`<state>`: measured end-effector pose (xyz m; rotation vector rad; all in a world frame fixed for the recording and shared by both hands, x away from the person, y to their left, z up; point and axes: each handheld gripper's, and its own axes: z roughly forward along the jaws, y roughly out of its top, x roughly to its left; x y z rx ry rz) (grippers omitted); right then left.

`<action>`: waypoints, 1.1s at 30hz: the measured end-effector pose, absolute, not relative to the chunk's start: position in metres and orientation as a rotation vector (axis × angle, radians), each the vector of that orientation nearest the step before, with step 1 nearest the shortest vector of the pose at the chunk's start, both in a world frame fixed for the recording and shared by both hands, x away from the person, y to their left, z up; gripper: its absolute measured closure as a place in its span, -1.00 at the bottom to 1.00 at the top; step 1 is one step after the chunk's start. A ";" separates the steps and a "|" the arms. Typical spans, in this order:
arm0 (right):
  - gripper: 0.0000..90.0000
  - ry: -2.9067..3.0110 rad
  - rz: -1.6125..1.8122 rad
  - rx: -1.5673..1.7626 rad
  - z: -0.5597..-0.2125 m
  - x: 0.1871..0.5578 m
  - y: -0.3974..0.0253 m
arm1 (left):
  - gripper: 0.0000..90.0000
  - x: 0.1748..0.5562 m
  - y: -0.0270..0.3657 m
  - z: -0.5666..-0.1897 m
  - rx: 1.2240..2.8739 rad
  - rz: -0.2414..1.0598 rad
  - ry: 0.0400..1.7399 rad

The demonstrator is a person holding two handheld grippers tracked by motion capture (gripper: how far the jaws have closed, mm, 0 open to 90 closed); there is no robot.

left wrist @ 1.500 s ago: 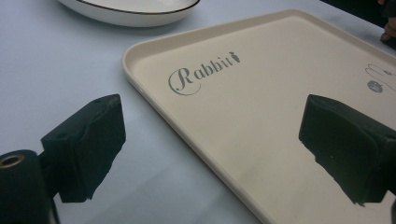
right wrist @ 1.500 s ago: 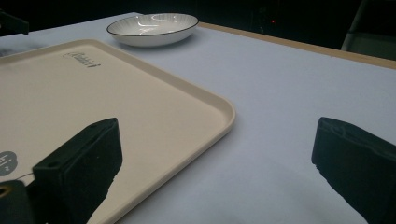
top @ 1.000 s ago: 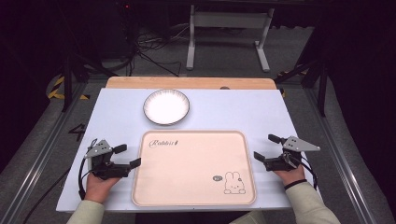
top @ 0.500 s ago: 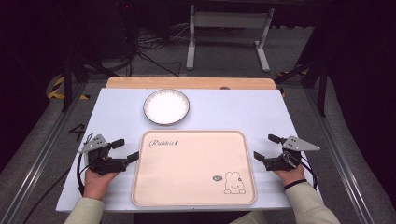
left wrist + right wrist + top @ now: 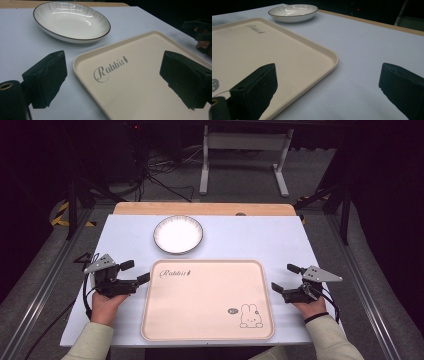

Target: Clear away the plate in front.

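A cream tray (image 5: 207, 263) with "Rabbit" lettering and a rabbit drawing lies flat at the table's near middle. A white bowl-like plate (image 5: 178, 234) with a dark rim stands beyond its far left corner. My left gripper (image 5: 135, 271) is open just left of the tray's far left corner, holding nothing. In the left gripper view the jaws (image 5: 115, 65) straddle the tray's corner (image 5: 80, 62), with the plate (image 5: 71, 21) ahead. My right gripper (image 5: 283, 277) is open beside the tray's right edge, also holding nothing. In the right gripper view the gripper (image 5: 329, 75) frames the tray's corner (image 5: 332, 56).
The pale blue table top (image 5: 255, 240) has a wooden strip (image 5: 200, 209) along its far edge. Behind the table are a metal stand (image 5: 245, 150) and cables on the dark floor. In the left gripper view the other hand and gripper (image 5: 200, 32) sit far off.
My left gripper has shifted a little farther from me along the tray's left edge. The right gripper, tray and plate have stayed put.
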<state>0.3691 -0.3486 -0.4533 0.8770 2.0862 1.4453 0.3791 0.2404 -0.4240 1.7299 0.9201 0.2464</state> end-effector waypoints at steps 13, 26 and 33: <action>-0.95 2.086 1.444 0.876 -0.453 0.369 -0.349 | -0.80 0.399 0.239 -0.409 1.739 0.262 0.905; -0.95 2.081 1.452 0.879 -0.453 0.369 -0.349 | -0.79 0.427 0.233 -0.397 1.749 0.274 0.892; -0.95 2.082 1.450 0.880 -0.453 0.369 -0.349 | -0.81 0.442 0.228 -0.393 1.761 0.266 0.880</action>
